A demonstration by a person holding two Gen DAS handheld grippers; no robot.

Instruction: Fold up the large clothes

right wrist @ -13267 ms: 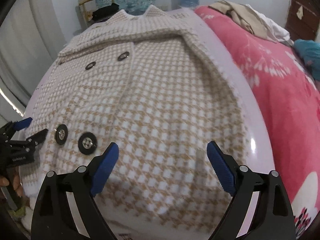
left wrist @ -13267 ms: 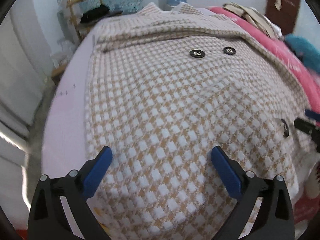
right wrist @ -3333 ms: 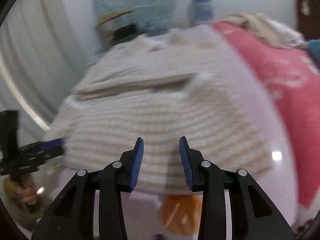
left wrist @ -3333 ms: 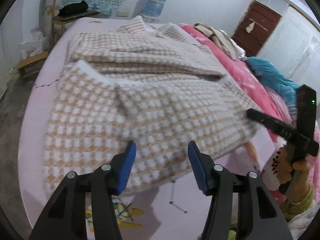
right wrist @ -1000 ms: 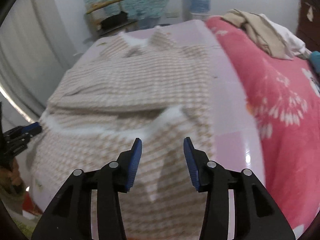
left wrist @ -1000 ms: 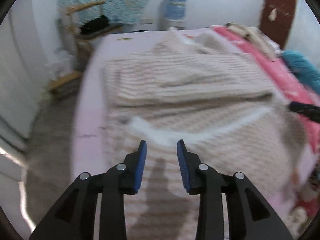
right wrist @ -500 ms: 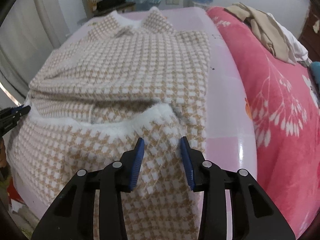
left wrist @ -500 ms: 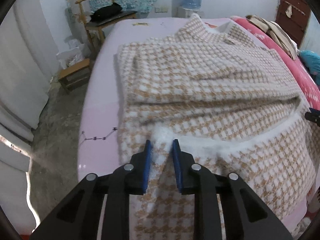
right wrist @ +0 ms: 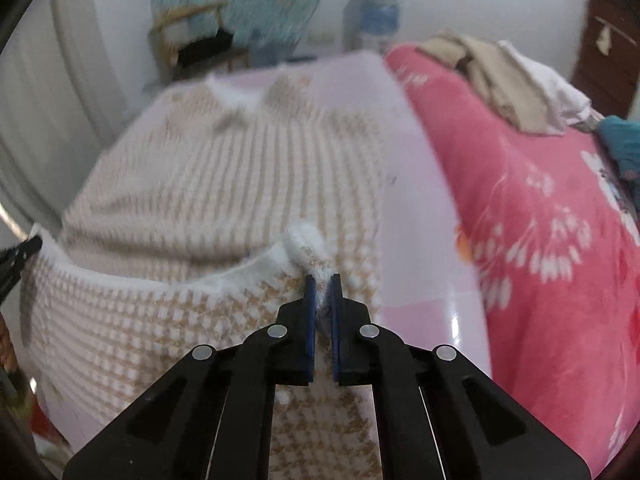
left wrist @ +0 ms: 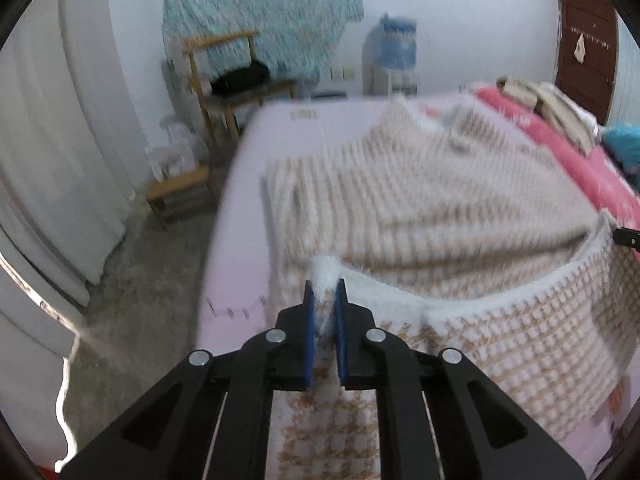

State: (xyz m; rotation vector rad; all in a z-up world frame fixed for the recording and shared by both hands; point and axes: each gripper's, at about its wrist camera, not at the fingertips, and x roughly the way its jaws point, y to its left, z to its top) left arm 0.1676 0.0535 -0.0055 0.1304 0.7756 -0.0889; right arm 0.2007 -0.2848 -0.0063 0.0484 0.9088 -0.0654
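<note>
A tan-and-white houndstooth woollen coat [left wrist: 440, 208] is spread on a pale pink bed sheet [left wrist: 240, 216]. Its fluffy white hem is pinched by the left gripper [left wrist: 324, 292] and right gripper [right wrist: 320, 286], each clamped on a corner.

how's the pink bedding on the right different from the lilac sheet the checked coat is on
The pink bedding is deep pink with white flower prints; the lilac sheet is pale and nearly plain. The pink bedding carries a heap of beige and white clothes at its far end; the lilac sheet carries the checked coat, whose near white edge both grippers pinch. The two lie side by side on the bed.
</note>
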